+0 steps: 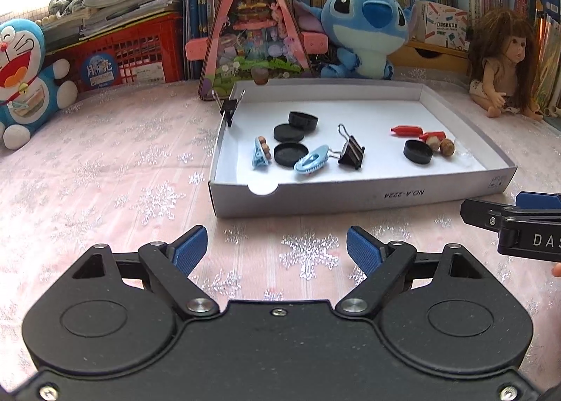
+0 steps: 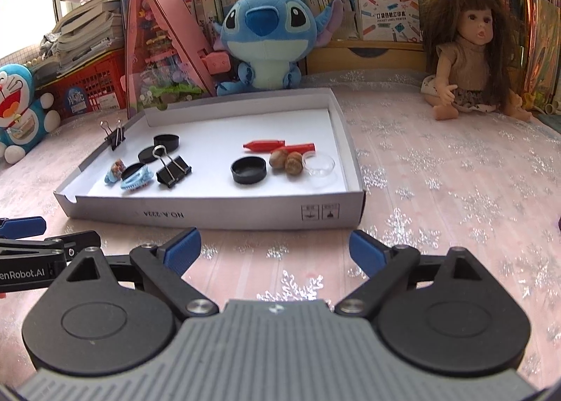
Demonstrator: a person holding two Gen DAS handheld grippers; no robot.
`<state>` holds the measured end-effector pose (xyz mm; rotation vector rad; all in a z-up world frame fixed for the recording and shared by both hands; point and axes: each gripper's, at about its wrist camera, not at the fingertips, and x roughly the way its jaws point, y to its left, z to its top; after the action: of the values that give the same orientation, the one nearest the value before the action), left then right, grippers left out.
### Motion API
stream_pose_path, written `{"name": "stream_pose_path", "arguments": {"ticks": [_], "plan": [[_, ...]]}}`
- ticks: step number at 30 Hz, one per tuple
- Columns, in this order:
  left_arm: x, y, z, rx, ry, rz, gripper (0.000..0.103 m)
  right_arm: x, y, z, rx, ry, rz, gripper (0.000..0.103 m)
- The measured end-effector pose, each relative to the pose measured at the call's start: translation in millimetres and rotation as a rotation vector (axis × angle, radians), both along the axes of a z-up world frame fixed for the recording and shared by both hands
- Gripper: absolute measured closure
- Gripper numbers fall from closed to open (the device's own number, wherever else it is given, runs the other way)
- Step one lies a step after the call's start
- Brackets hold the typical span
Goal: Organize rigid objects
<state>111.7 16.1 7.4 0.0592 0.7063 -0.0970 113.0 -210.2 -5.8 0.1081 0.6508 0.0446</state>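
Left gripper and right gripper both spread wide, holding nothing, over bare cloth-covered surface near its front edge, short of the shallow box holding caps, binder clips, nuts; open room right of the box.

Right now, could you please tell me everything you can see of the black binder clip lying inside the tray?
The black binder clip is a folded black metal body with two silver wire handles. It lies on its side on the white floor of the shallow cardboard tray, in the left half, one wire loop pointing toward the tray's back wall. A light blue comb-like clip sits just left of it; whether they touch is unclear. No gripper touches it.
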Motion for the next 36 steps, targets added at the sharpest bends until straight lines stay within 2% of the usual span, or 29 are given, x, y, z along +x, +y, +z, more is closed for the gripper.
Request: {"name": "stream_pose_path", "arguments": {"ticks": [6, 10, 23, 36], "plan": [[4.6, -1.7, -9.4, 0.027, 0.014, 0.018, 0.016, -0.1, 2.8, -7.3, -0.028, 0.025, 0.007, 0.004], [6.8, -0.7, -12.1, 0.018, 0.011, 0.021, 0.014, 0.7, 5.5, -9.0, -0.054, 0.029, 0.009, 0.002], [12.7, 8.3, -19.2, -0.014, 0.004, 0.045, 0.000, 4.1, 10.4, -14.0, -0.098, 0.042, -0.015, 0.000], [13.7, 9.2, -19.2, -0.013, 0.003, 0.047, 0.000, 4.7, 10.9, -14.6, -0.101, 0.043, -0.017, 0.000]]}}
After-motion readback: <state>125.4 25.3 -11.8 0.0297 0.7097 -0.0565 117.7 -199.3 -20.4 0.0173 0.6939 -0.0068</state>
